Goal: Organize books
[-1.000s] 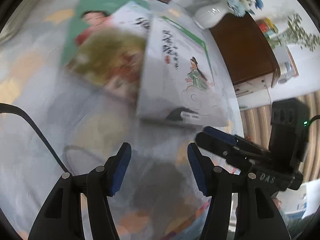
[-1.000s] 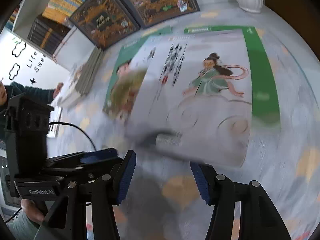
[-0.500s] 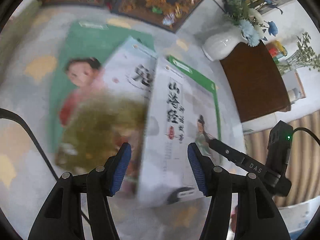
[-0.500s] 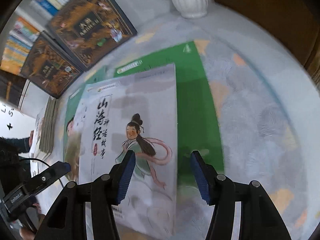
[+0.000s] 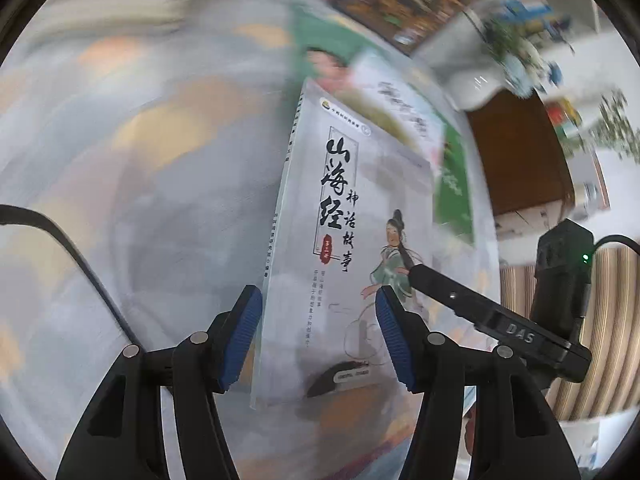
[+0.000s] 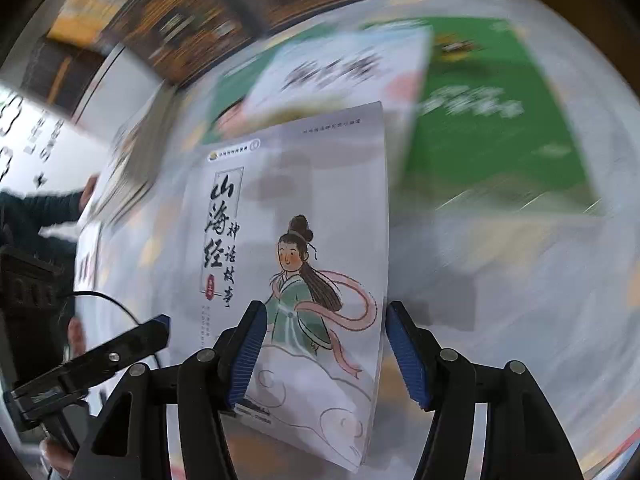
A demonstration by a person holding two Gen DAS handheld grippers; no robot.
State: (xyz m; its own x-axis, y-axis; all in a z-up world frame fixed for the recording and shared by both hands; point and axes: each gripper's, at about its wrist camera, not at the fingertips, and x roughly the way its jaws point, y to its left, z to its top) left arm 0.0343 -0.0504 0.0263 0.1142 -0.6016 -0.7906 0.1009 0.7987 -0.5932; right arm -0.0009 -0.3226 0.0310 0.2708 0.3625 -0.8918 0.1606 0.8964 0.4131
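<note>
I look down on a pale grey tabletop with soft orange patches (image 5: 168,168). At two o'clock stands a dark brown wooden cabinet (image 5: 520,160), a white ceramic vase of flowers (image 5: 480,84) beside it; brown-and-cream striped curtains (image 5: 612,320) hang at four o'clock.

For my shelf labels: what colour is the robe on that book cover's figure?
Green, with a pink sash; the book shows best in the right wrist view.
</note>
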